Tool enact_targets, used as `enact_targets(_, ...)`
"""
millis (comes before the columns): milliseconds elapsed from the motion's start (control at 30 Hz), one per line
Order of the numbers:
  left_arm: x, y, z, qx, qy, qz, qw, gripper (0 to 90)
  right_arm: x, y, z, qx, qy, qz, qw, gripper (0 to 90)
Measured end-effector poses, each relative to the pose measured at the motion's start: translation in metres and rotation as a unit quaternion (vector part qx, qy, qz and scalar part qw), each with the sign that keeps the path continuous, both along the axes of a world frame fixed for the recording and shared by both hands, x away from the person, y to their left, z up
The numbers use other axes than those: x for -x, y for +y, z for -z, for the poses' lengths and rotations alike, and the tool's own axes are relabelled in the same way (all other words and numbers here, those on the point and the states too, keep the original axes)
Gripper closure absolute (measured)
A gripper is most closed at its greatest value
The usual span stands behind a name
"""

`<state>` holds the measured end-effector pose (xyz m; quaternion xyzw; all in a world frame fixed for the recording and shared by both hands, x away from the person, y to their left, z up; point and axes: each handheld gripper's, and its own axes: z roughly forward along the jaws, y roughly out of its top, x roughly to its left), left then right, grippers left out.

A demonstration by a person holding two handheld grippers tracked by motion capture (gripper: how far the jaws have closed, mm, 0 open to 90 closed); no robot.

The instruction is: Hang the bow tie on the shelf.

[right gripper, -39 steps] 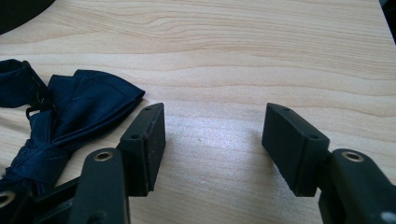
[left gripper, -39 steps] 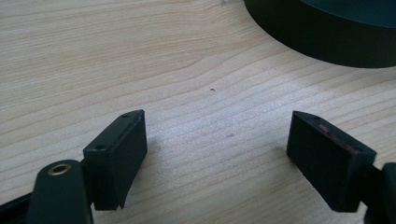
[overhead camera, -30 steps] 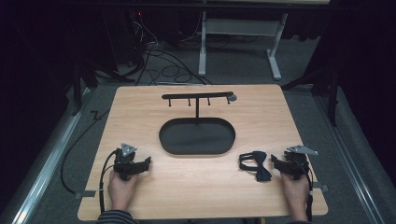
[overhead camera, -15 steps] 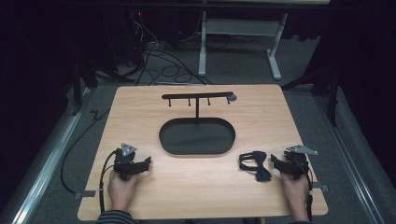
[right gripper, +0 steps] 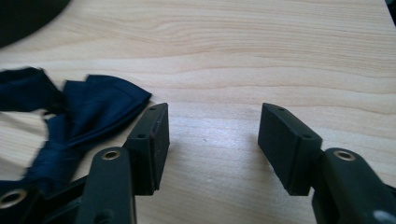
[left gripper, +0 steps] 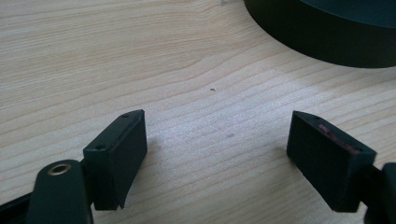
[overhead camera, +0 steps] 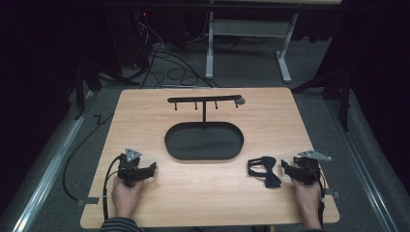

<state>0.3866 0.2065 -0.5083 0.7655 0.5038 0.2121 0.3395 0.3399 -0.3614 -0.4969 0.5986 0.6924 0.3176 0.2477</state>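
Observation:
A dark navy bow tie (overhead camera: pixel 263 170) lies on the wooden table (overhead camera: pixel 203 198) at the front right, its strap looped to the left. In the right gripper view the bow tie (right gripper: pixel 74 116) rests just left of my right gripper (right gripper: pixel 212 144), whose jaws stand apart over bare wood. In the high view the right gripper (overhead camera: pixel 290 170) sits immediately right of the tie. My left gripper (overhead camera: pixel 151 169) rests at the front left, open with nothing between its jaws (left gripper: pixel 217 156). A black oval tray (overhead camera: pixel 204 141) with a T-shaped hanger stand (overhead camera: pixel 205 100) occupies the table's middle.
The tray's rim (left gripper: pixel 322 37) lies ahead and to the right of the left gripper. Cables (overhead camera: pixel 159 53) and a white desk frame (overhead camera: pixel 246 34) stand on the floor beyond the table. Metal rails (overhead camera: pixel 43 169) run along both sides of the table.

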Motion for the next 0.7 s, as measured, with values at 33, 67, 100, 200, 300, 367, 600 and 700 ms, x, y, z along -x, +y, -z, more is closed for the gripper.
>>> enact_targets(33,0.0,0.0,0.0,0.0,0.0,0.0,1.0,20.5,0.003,-0.001,-0.003,-0.015,-0.002,-0.004,0.9999,47.1)
enact_targets(67,0.0,0.0,0.0,0.0,0.0,0.0,1.0,20.5,0.004,0.0,-0.004,-0.019,-0.003,-0.006,0.9998,47.9)
enact_targets(100,0.0,0.0,0.0,0.0,0.0,0.0,1.0,20.5,0.005,0.0,-0.006,-0.021,-0.003,-0.01,0.9997,49.1)
enact_targets(200,0.0,0.0,0.0,0.0,0.0,0.0,1.0,20.5,0.01,0.002,-0.008,-0.026,-0.007,-0.02,0.9994,52.1)
enact_targets(300,0.0,0.0,0.0,-0.001,0.0,0.001,1.0,20.5,0.013,0.003,-0.01,-0.037,-0.01,-0.026,0.9989,53.3)
enact_targets(367,0.0,0.0,0.0,-0.001,0.0,0.001,1.0,20.5,0.015,0.005,-0.011,-0.045,-0.013,-0.031,0.9984,53.6)
enact_targets(600,0.0,0.0,0.0,-0.001,-0.001,0.0,1.0,20.5,0.018,0.018,-0.02,-0.063,-0.013,-0.062,0.996,53.5)
enact_targets(700,0.0,0.0,0.0,-0.002,0.0,0.0,1.0,20.5,0.016,0.023,-0.022,-0.066,-0.014,-0.071,0.9952,53.3)
